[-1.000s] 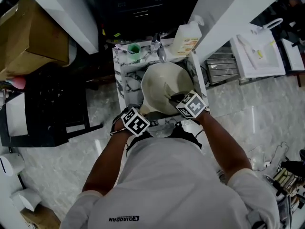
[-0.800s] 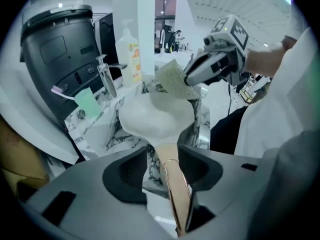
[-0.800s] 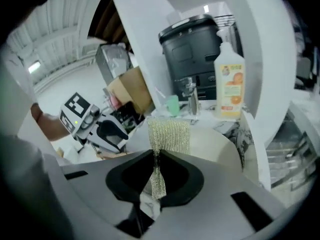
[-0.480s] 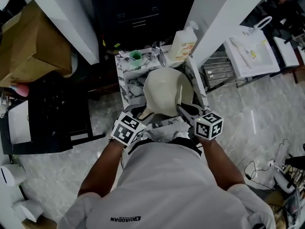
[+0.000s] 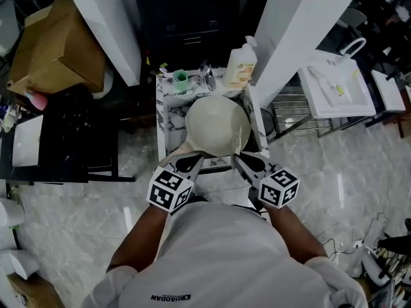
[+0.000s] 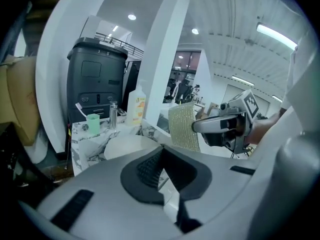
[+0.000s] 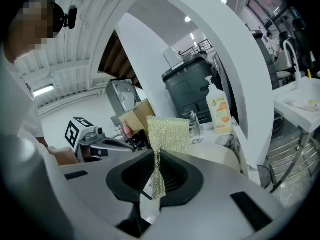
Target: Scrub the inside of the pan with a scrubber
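The right tongs pinch the gold mesh scrubber by its lower edge, and the left tongs have just closed and are pressed together on nothing. Both hang above the near side of the cream pan, which sits on the marble worktop. To scrub well, I judge, lower the scrubber flat against the pan's inner wall, with the left tongs reopened to steady the pan.

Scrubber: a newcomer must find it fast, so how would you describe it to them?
Find the marble-patterned counter with the pale pan. Just in front, the right gripper has its tongs shut on the scrubber, a flat rectangle; it alone is glittery gold mesh.
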A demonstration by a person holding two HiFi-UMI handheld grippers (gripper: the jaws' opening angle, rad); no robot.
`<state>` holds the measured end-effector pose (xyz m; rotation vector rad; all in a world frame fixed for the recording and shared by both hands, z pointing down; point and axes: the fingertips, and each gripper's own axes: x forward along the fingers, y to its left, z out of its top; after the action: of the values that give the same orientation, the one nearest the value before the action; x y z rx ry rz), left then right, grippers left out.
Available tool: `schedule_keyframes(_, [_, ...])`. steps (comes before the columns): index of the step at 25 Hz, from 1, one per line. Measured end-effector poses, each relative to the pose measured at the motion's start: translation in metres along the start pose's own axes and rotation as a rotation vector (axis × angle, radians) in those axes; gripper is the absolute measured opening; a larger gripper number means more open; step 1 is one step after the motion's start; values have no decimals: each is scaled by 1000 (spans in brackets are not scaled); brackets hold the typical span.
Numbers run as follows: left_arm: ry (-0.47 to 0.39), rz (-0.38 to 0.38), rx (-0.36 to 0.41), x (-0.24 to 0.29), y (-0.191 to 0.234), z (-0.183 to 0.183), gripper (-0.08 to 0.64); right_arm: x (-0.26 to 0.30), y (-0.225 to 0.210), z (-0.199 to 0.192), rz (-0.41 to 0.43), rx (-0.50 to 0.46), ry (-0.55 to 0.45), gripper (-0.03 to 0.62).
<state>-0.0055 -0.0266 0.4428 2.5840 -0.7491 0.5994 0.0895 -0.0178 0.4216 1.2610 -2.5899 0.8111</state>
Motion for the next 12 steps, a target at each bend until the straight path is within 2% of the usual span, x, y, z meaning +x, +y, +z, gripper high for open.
schedule_keyframes(6, [-59, 100, -89, -3, -71, -9, 14, -67, 5, -22, 52, -68, 19, 64])
schedule_keyframes(12, [-114, 154, -141, -21, -147, -31, 15, -128, 23, -46, 111, -77, 15, 64])
